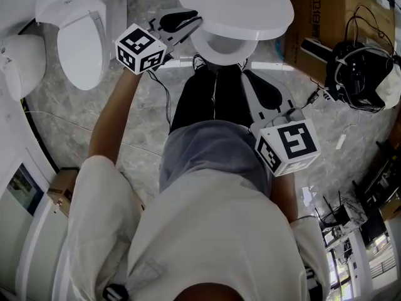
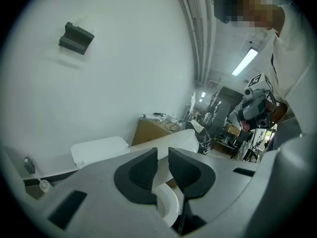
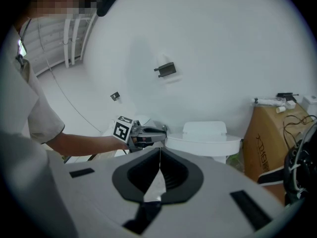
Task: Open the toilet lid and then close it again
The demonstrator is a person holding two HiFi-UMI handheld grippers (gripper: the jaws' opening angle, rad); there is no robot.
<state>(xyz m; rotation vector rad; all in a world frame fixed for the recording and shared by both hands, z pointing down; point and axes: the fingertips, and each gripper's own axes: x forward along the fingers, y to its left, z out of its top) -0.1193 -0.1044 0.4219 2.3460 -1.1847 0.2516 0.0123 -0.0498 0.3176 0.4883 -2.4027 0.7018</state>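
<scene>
Left gripper [image 2: 163,155] pinches the lid rim. Right gripper [image 3: 159,151] has its jaws pressed together, empty, well apart from the lid. Judgement: keep the pinch firm, follow the hinge arc, go slowly, no slam. Toilet lid [image 1: 244,5] lies low over the bowl [image 1: 219,47], its left edge between the left jaws, tank [image 3: 204,129] beyond.

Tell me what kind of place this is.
Probably a workshop or test lab fitted with bathroom fixtures, not a working bathroom: a toilet and a second toilet stand close together on a marble-pattern floor, with a cardboard box and loose cables beside them.
</scene>
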